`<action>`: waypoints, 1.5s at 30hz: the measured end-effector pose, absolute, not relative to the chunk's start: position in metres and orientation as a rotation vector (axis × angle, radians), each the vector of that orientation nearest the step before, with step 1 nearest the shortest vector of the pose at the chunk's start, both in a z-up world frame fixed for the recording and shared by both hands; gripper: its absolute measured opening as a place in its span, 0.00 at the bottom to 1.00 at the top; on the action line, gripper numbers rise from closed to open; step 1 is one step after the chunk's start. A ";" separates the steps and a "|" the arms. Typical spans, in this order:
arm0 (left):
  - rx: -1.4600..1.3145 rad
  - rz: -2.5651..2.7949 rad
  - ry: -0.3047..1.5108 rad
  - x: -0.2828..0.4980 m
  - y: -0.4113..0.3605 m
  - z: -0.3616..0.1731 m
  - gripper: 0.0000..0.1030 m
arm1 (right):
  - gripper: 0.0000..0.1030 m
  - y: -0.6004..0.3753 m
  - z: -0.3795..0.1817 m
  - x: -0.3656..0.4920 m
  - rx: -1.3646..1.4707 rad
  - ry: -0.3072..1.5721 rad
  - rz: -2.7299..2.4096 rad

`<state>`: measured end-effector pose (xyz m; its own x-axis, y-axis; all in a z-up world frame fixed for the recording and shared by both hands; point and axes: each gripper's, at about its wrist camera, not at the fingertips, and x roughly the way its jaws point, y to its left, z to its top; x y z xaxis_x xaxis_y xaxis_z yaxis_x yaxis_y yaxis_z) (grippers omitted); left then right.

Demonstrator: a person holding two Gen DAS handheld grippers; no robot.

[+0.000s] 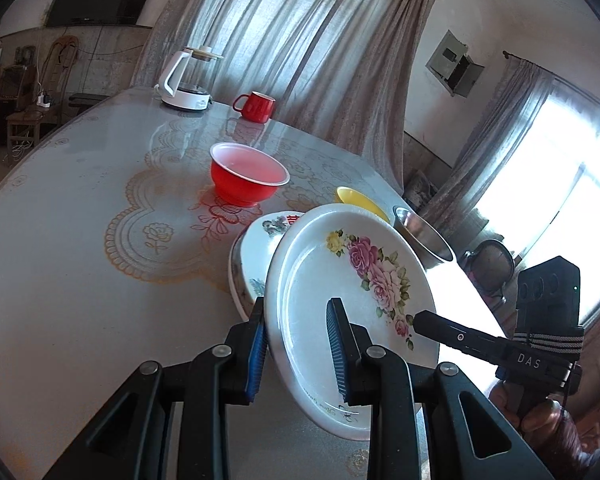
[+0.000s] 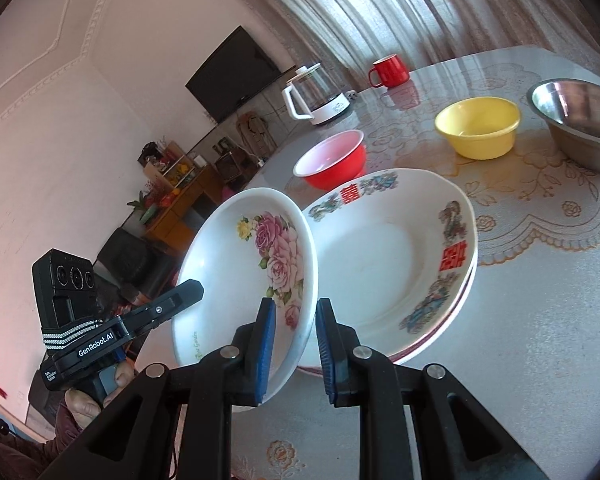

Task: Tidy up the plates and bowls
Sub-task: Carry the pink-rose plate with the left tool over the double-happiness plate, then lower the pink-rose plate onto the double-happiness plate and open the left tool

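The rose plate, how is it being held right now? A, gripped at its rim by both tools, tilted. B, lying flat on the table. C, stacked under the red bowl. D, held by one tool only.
A: the rose plate hangs tilted, its rim clamped by the left tool and the right tool.

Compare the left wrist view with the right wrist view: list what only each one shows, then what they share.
Only the left wrist view: a bright window and a wall box with an open door.
Only the right wrist view: a cluttered wooden shelf, and the whole inside of the dragon plate.
Both: the rose plate gripped at opposite rims by the left gripper and right gripper, plus red bowl, yellow bowl, steel bowl, mug, kettle.
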<state>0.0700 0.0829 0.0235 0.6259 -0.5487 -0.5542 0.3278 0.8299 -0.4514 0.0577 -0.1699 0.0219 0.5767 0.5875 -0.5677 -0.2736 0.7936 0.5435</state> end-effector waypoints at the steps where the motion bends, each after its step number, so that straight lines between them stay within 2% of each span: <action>1: -0.321 -0.519 0.744 0.071 0.079 0.023 0.27 | 0.19 -0.173 0.022 0.058 0.422 0.813 0.505; 18: -0.290 -0.502 0.802 0.097 0.050 0.012 0.27 | 0.19 -0.192 0.010 0.071 0.404 0.863 0.367; 22: -0.287 -0.498 0.803 0.105 0.046 0.012 0.27 | 0.19 -0.183 0.012 0.076 0.307 0.885 0.284; 32: -0.317 -0.502 0.826 0.122 0.045 0.008 0.27 | 0.19 -0.187 0.008 0.084 0.319 0.878 0.257; 45: -0.328 -0.463 0.839 0.147 0.047 0.005 0.28 | 0.21 -0.170 0.006 0.101 0.192 0.882 0.204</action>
